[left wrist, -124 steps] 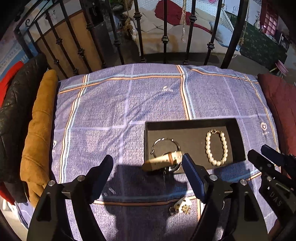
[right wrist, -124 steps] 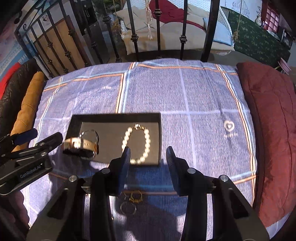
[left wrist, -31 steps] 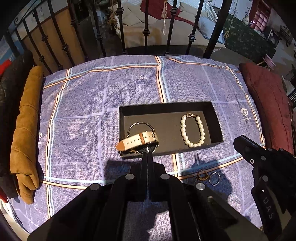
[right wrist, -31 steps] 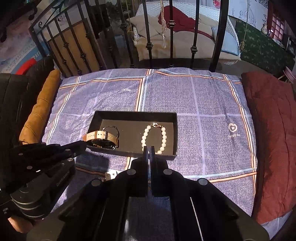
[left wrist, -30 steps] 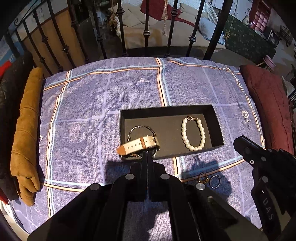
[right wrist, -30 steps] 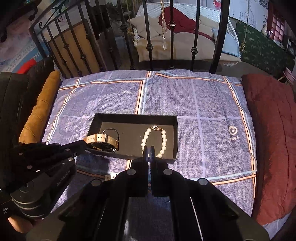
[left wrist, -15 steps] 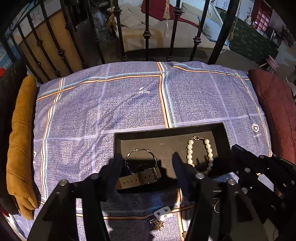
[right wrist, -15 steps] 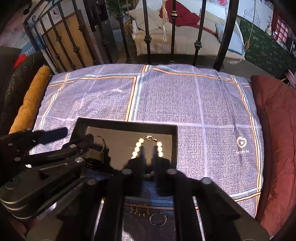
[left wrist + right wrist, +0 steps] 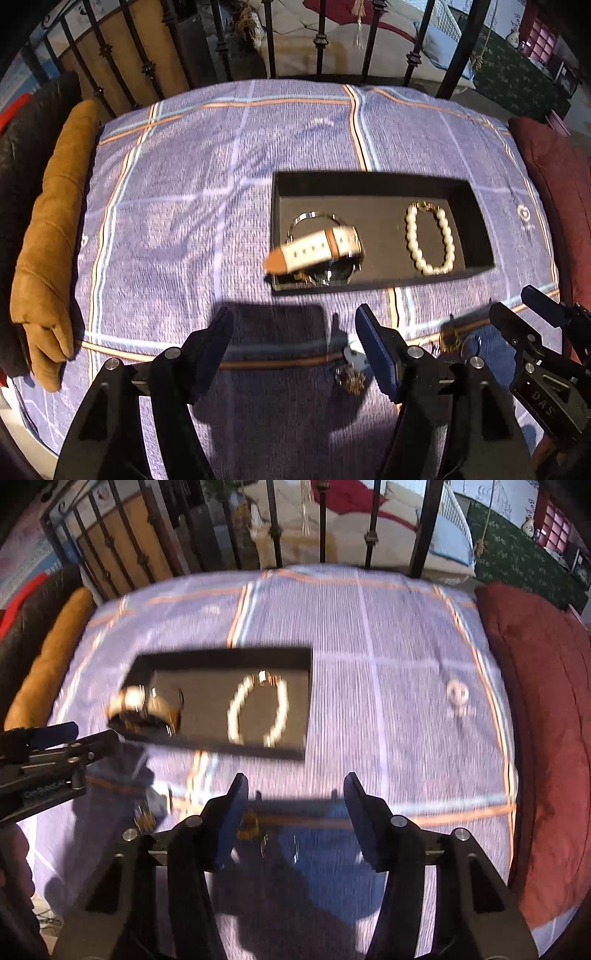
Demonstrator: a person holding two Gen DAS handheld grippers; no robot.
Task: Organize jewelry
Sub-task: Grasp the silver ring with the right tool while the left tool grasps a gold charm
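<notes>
A black jewelry tray point(image 9: 373, 179) lies on the purple checked bedspread; it also shows in the right wrist view point(image 9: 221, 653). In it lie a watch with a tan and white strap point(image 9: 317, 249) over a silver bangle point(image 9: 314, 218), and a pearl bracelet point(image 9: 430, 242). The watch point(image 9: 144, 705) and the pearls point(image 9: 258, 709) look blurred in the right wrist view. Small gold earrings point(image 9: 349, 380) and rings point(image 9: 454, 339) lie on the cloth in front of the tray. My left gripper point(image 9: 295, 339) is open and empty, near the earrings. My right gripper point(image 9: 295, 806) is open above the rings point(image 9: 258, 830).
A tan cushion point(image 9: 48, 236) and a black cushion point(image 9: 22, 147) lie along the left edge, a dark red one point(image 9: 543, 716) along the right. Black iron bars point(image 9: 321, 40) stand behind the bed. A small white tag point(image 9: 157, 805) lies by the earrings.
Both grippers have gone from shut to wide open and have pulled back toward the near edge. The watch, bangle and pearls stay in the tray.
</notes>
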